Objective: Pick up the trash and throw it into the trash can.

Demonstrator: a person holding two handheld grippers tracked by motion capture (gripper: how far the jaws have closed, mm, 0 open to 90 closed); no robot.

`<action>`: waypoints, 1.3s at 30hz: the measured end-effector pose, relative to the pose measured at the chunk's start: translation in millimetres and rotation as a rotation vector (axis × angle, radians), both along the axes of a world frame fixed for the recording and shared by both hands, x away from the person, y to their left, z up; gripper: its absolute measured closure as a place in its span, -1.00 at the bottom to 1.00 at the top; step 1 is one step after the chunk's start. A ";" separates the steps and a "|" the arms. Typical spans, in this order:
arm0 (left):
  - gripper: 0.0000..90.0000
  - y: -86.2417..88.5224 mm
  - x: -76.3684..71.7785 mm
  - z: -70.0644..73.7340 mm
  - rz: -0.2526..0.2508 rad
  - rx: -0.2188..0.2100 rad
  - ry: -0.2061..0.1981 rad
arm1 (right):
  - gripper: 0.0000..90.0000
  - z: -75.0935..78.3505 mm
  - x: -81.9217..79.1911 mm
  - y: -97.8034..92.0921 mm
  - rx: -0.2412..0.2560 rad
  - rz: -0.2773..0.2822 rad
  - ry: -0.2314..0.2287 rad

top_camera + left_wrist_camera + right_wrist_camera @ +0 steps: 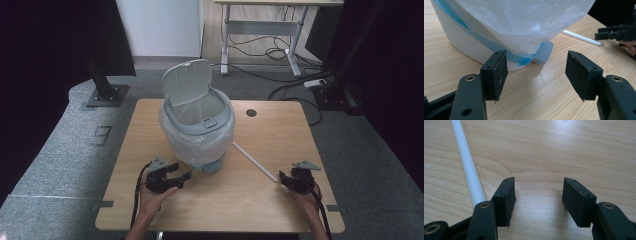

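On the bench [280, 125], the bin [197, 125] with its lid up and plastic liner fitted is the landmark. Left of its pedal [544, 51] waits the left tool [170, 178], jaws apart, empty. Right of the bin lies a white rod [255, 161]; beside its near end the right tool [290, 181] is also open. Nothing seems gripped yet, so the work looks ahead.

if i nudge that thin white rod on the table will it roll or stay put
The white rod looks round, smooth and slim, lying flat on the bare wooden table, so it probably rolls when pushed sideways. It looks light and likely slides easily. It seems straight and stiff, not floppy.
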State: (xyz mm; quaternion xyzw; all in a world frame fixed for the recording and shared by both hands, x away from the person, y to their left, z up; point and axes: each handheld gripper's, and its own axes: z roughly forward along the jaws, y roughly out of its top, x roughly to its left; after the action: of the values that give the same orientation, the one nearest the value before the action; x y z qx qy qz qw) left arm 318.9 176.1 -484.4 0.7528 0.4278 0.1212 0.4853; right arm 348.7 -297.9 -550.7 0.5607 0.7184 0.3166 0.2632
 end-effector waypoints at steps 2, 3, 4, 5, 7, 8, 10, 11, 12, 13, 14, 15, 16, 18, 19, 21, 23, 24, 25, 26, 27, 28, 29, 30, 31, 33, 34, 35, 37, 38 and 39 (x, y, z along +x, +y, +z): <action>-0.24 1.1 0.0 0.7 0.002 -0.004 -0.002 | -0.07 2.8 -0.2 1.6 -0.027 0.008 0.018; -0.24 1.4 0.1 1.0 0.003 -0.006 -0.002 | -0.07 3.6 -0.7 2.1 -0.030 0.007 0.019; -0.24 1.8 0.1 1.2 0.003 -0.010 -0.001 | -0.07 4.2 -1.1 2.4 -0.025 0.008 0.021; -0.24 2.2 0.1 1.5 0.003 -0.013 -0.001 | -0.07 4.8 -1.4 2.9 -0.016 0.009 0.022; -0.24 2.6 -0.1 2.0 0.003 -0.013 -0.002 | -0.08 6.9 -1.9 5.4 -0.016 0.015 0.017; -0.24 2.7 -0.3 2.3 0.003 -0.014 -0.002 | -0.08 8.5 -1.8 6.5 -0.014 0.020 0.009; -0.24 3.2 -0.6 2.8 0.004 -0.018 -0.004 | -0.07 13.0 -0.4 9.8 0.020 0.020 -0.007; -0.24 3.5 -0.7 3.0 0.004 -0.019 -0.004 | -0.07 15.2 0.8 12.0 0.040 0.026 -0.015; -0.24 3.8 -0.9 3.1 0.006 -0.020 -0.004 | -0.07 17.2 2.3 15.1 0.057 0.034 -0.018; -0.24 4.3 -0.9 3.3 0.006 -0.020 -0.004 | -0.07 18.8 3.9 18.7 0.068 0.043 -0.023; -0.24 4.7 -1.0 3.4 0.006 -0.021 -0.004 | -0.07 20.0 5.9 22.8 0.077 0.053 -0.022; -0.24 5.1 -0.9 3.5 0.007 -0.021 -0.005 | -0.07 20.7 8.1 26.9 0.083 0.069 -0.022; -0.24 5.4 -1.0 3.6 0.007 -0.022 -0.005 | -0.07 21.4 10.0 31.5 0.089 0.083 -0.022; -0.24 5.7 -0.9 3.8 0.006 -0.023 -0.005 | -0.06 22.7 14.3 40.5 0.094 0.102 -0.019; -0.24 5.8 -0.8 3.7 0.006 -0.023 -0.005 | -0.05 22.9 16.1 43.5 0.101 0.111 -0.018; -0.24 6.2 -0.6 3.6 0.005 -0.023 -0.004 | -0.05 22.9 23.0 52.7 0.101 0.132 -0.001; -0.24 6.7 -0.5 3.5 0.006 -0.025 -0.003 | -0.05 21.6 29.4 60.1 0.094 0.145 0.016; -0.24 7.1 -0.4 3.6 0.005 -0.025 -0.003 | -0.05 20.7 32.4 63.1 0.094 0.154 0.025; -0.24 7.4 -0.4 3.7 0.006 -0.025 -0.004 | -0.05 19.5 35.1 66.1 0.092 0.160 0.035; -0.24 7.8 -0.4 3.7 0.006 -0.025 -0.004 | -0.05 17.7 37.6 68.7 0.083 0.165 0.038; -0.24 8.1 -0.4 3.8 0.006 -0.026 -0.003 | -0.05 15.9 39.8 70.9 0.075 0.164 0.049; -0.24 8.5 -0.4 4.0 0.006 -0.026 -0.004 | -0.04 14.3 41.5 72.0 0.068 0.163 0.058; -0.24 8.7 -0.4 4.2 0.005 -0.025 -0.005 | -0.03 11.7 43.7 73.2 0.065 0.160 0.070; -0.25 8.9 -0.4 4.4 0.004 -0.023 -0.006 | -0.02 10.1 44.8 73.8 0.066 0.153 0.078; -0.25 9.0 -0.4 4.6 0.003 -0.023 -0.007 | 0.00 8.7 45.6 74.1 0.062 0.146 0.081; -0.25 9.1 -0.3 4.7 0.003 -0.024 -0.007 | 0.05 7.0 46.3 74.4 0.054 0.140 0.080; -0.25 9.1 -0.3 4.6 0.003 -0.024 -0.006 | 0.09 7.1 46.3 74.5 0.050 0.138 0.079; -0.25 8.9 -0.3 4.5 0.003 -0.023 -0.006 | 0.16 7.5 46.4 74.6 0.044 0.139 0.080; -0.25 8.3 -0.5 4.4 0.000 -0.022 -0.005 | 0.36 8.0 45.8 74.7 0.014 0.131 0.077; -0.25 7.8 -0.6 4.3 -0.002 -0.020 -0.006 | 0.48 8.3 45.4 74.7 0.000 0.134 0.075; -0.25 7.1 -0.7 4.3 -0.007 -0.017 -0.006 | 0.58 8.7 45.2 74.7 0.000 0.141 0.077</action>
State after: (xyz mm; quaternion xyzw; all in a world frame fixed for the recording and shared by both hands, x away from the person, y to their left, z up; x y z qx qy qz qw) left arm 318.2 183.3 -480.0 0.7498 0.4247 0.1184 0.4934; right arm 393.9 -223.2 -542.0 0.5204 0.7658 0.3125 0.2124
